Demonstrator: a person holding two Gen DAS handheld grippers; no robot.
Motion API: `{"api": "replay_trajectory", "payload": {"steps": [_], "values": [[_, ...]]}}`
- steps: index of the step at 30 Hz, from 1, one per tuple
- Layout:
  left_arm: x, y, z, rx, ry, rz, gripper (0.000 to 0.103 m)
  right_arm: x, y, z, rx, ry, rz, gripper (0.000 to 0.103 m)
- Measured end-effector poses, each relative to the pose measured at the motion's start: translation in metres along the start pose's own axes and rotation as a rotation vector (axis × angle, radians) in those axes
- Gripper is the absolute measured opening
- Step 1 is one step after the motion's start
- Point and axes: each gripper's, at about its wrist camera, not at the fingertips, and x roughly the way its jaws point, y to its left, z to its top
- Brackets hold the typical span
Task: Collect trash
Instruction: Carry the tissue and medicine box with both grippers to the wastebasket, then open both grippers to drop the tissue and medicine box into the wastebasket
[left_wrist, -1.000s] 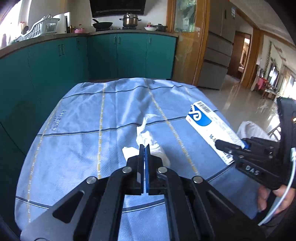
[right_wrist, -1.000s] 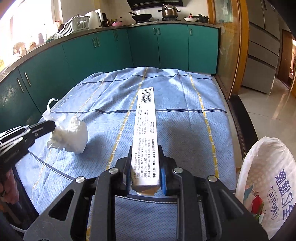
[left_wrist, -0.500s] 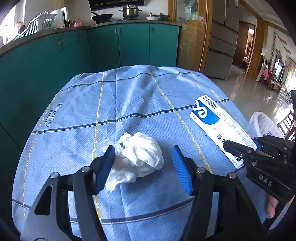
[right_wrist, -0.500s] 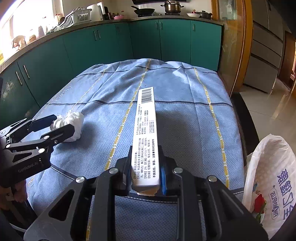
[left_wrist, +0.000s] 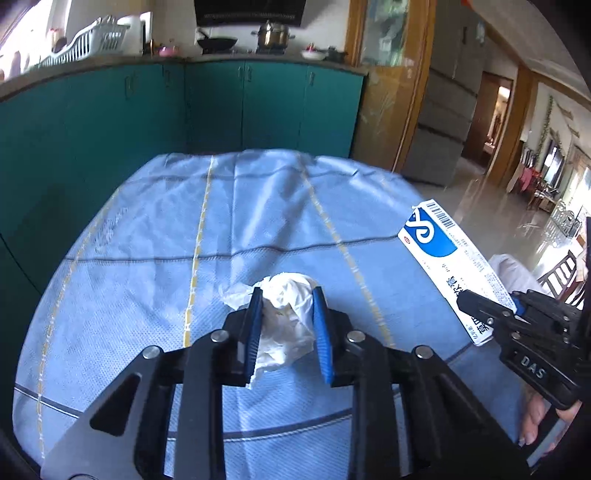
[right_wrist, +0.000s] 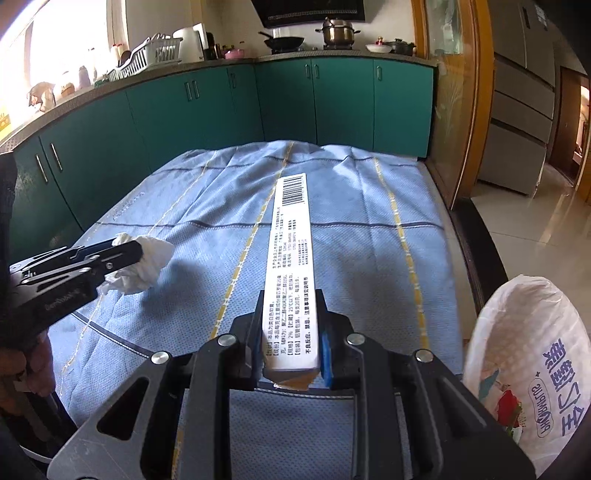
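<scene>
Covering the worktop (right_wrist: 369, 258) is a blue cloth with yellow stripes; green cabinets (right_wrist: 207, 107) line the kitchen behind. Left gripper (left_wrist: 287, 306), angled down, has just closed on the crumpled tissue (left_wrist: 286, 321). Right gripper (right_wrist: 290, 325) clamps a long box (right_wrist: 291, 258) beside a white bag (right_wrist: 528, 354).

The letters "DAS" stand in pale print on the black body of the right tool (left_wrist: 480, 306), at about four o'clock in the left wrist view. The long white box (right_wrist: 291, 266) carries a barcode at its far end and rows of small Chinese print, too fine to read. The white plastic bag (right_wrist: 524, 369), at four o'clock in the right wrist view, bears large blue Chinese characters and smaller Latin lettering, sideways and not legible.
</scene>
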Motion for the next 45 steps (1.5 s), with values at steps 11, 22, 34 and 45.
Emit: {"api": "replay_trajectory", "payload": {"steps": [11,22,34,45], "values": [[-0.055,-0.07,0.03,0.079,-0.192,-0.164,0.027,-0.101,-0.082,-0.03,0.086,-0.219,-0.196,0.024],[-0.011,-0.223,0.021,0.223,-0.1,-0.479,0.027,-0.145,-0.192,-0.087,0.412,-0.223,-0.39,0.024],[0.02,-0.299,-0.009,0.382,-0.059,-0.538,0.054,-0.15,-0.21,-0.102,0.466,-0.212,-0.389,0.024],[-0.01,-0.266,-0.005,0.369,-0.144,-0.435,0.078,-0.147,-0.205,-0.093,0.451,-0.241,-0.411,0.072]]}}
